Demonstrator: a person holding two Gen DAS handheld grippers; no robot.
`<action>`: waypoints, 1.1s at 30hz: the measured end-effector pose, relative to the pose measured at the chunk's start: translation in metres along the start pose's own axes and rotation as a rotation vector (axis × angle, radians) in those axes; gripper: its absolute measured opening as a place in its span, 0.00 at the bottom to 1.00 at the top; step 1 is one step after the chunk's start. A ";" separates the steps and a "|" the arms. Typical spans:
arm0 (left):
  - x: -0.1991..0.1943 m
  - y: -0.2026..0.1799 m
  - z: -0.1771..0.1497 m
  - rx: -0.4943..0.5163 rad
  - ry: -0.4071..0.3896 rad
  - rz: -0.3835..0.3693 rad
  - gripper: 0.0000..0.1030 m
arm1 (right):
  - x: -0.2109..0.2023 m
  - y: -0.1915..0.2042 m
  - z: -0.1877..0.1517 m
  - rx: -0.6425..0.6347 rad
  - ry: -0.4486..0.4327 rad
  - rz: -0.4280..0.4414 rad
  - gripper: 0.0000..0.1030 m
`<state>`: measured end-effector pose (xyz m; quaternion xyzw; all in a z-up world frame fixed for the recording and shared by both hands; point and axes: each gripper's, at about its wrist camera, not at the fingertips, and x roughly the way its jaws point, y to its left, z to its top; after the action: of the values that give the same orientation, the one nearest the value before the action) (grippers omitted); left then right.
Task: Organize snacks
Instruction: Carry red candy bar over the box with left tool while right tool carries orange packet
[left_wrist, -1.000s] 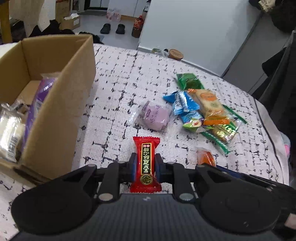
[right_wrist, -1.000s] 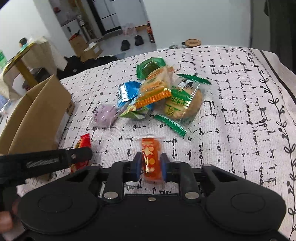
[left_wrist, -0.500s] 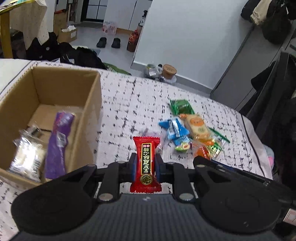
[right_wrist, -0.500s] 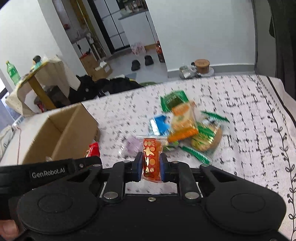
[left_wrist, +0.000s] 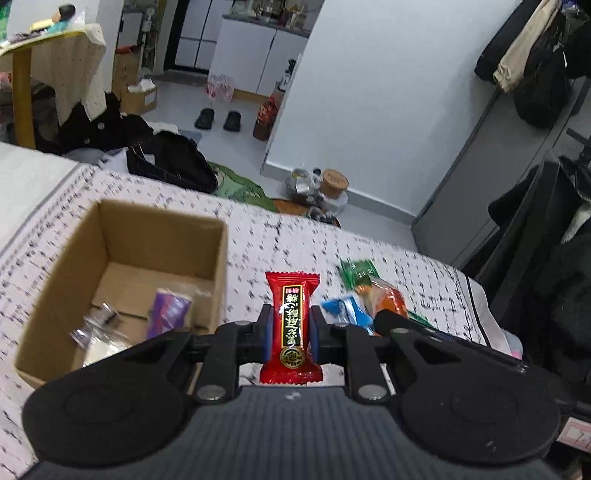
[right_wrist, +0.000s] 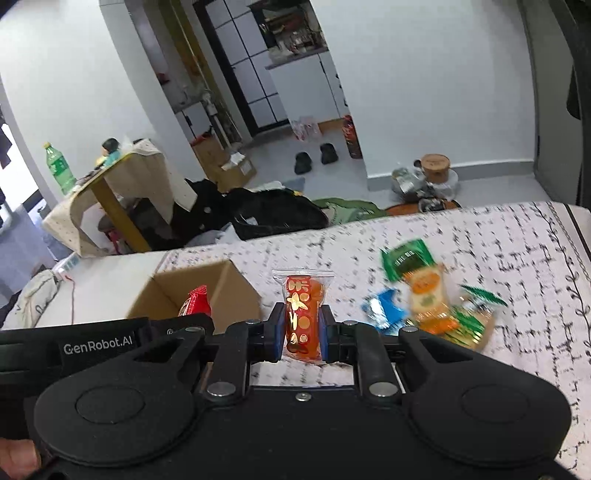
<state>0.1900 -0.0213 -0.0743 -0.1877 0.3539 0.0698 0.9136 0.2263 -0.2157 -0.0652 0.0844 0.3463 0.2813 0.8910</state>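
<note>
Cardboard box (left_wrist: 122, 280) sits on the patterned cloth (left_wrist: 258, 236) in my left wrist view, a purple packet (left_wrist: 168, 314) inside it. My left gripper (left_wrist: 288, 332) is clamped on a red candy (left_wrist: 291, 325), raised just right of the box's right wall. Right of the box lies the snack pile (left_wrist: 365, 295). Right wrist view: my right gripper (right_wrist: 303, 332) pinches an orange snack packet (right_wrist: 303, 314), up just right of the box (right_wrist: 207, 291), with the pile (right_wrist: 428, 299) further right.

Left tongs (left_wrist: 289, 329) clamped on a red candy (left_wrist: 291, 325), raised, right tongs (right_wrist: 302, 333) clamped on an orange snack (right_wrist: 303, 314), raised alongside
</note>
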 end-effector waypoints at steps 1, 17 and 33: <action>-0.002 0.003 0.002 -0.002 -0.007 0.002 0.18 | 0.000 0.003 0.002 -0.004 -0.004 0.006 0.18; -0.020 0.067 0.029 -0.069 -0.045 0.074 0.18 | 0.022 0.064 0.012 -0.135 -0.008 0.106 0.18; -0.013 0.114 0.040 -0.124 -0.035 0.143 0.18 | 0.048 0.096 0.009 -0.181 0.039 0.168 0.18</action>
<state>0.1750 0.0997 -0.0718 -0.2169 0.3455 0.1598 0.8989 0.2187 -0.1088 -0.0522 0.0266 0.3284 0.3866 0.8614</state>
